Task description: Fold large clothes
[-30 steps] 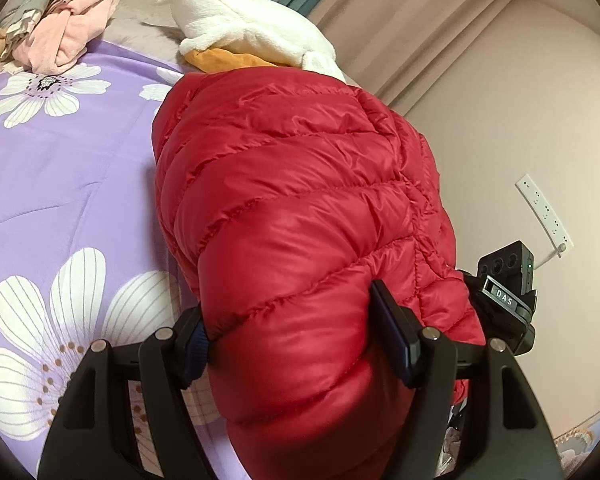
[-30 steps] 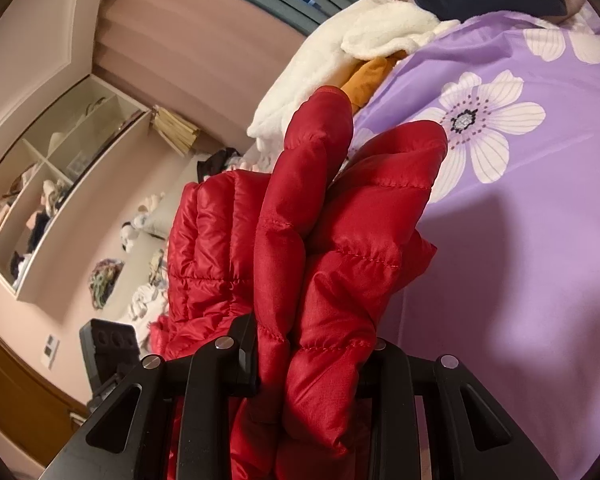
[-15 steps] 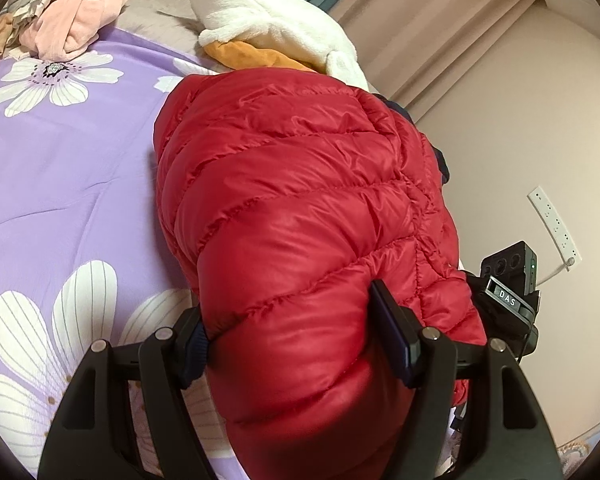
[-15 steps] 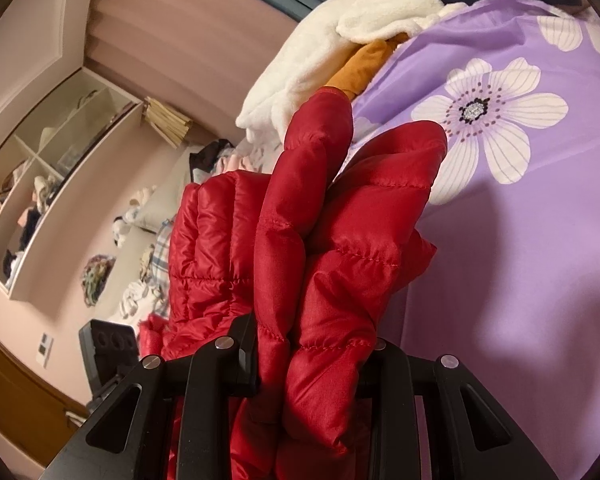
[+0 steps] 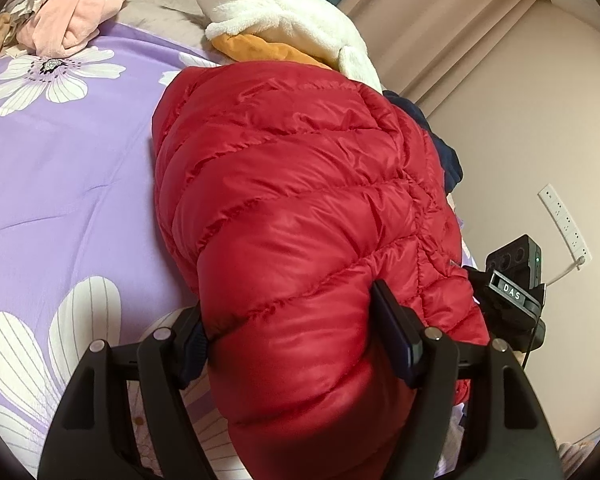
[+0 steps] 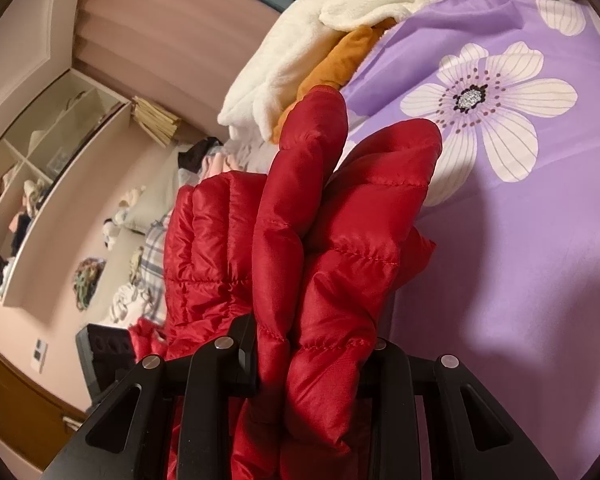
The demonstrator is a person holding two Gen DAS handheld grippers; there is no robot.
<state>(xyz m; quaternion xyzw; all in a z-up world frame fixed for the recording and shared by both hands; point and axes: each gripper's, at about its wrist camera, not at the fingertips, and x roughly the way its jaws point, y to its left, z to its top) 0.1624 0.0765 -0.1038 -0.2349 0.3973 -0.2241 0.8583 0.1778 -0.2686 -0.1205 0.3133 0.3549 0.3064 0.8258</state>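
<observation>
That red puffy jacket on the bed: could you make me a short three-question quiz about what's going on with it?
1. True or false: both tools have the red jacket between their fingers.
2. What pattern is on the purple bedspread? A) stripes B) white flowers C) dots
3. Fill in: beyond the jacket lies a white fleece on top of an ______ garment.

Key
1. True: the left tool clamps a thick bundle, the right tool pinches bunched folds.
2. B
3. orange
</observation>
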